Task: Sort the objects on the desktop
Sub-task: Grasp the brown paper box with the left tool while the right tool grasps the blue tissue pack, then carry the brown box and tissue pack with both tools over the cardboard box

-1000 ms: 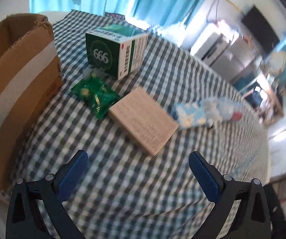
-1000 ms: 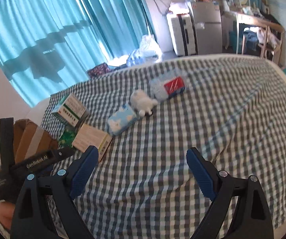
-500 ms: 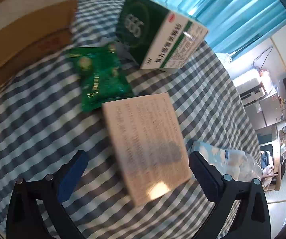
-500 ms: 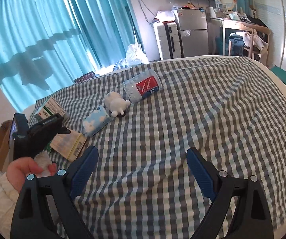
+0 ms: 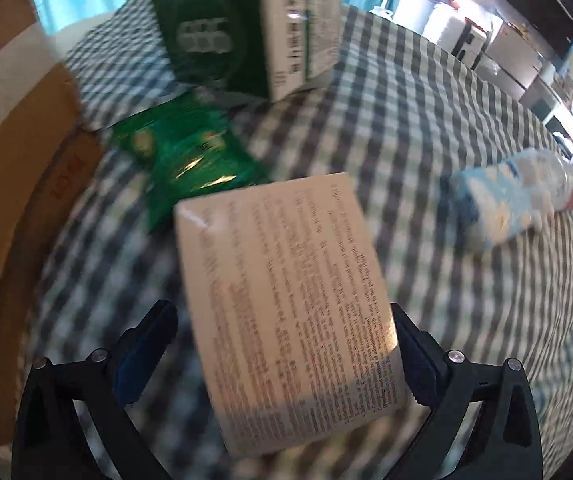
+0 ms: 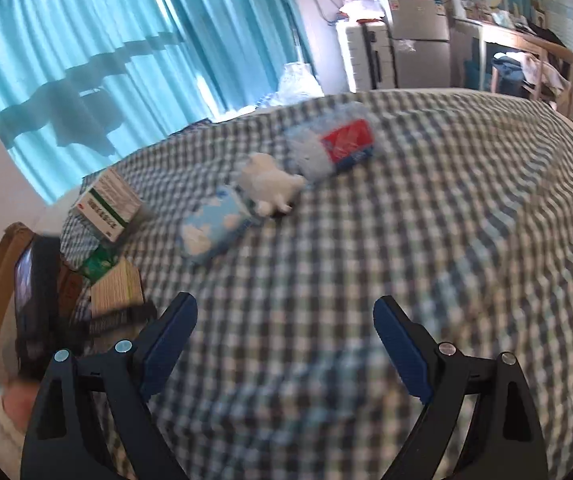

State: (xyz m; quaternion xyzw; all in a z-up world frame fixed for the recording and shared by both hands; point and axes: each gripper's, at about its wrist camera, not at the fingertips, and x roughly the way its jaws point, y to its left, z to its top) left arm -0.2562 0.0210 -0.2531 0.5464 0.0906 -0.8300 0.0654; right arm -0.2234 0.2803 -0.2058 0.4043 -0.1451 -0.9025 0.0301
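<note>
Left wrist view: the left gripper point(image 5: 280, 354) stands spread wide astride the tan box point(image 5: 286, 308), which lies flat on the checked cloth point(image 5: 426, 160), long axis running away from the camera. Whether either pad touches is unclear.

Right wrist view: the right gripper point(image 6: 286, 344) gapes empty over bare cloth; the box point(image 6: 116, 288) lies far to its left, so the left hand is nearer.
</note>
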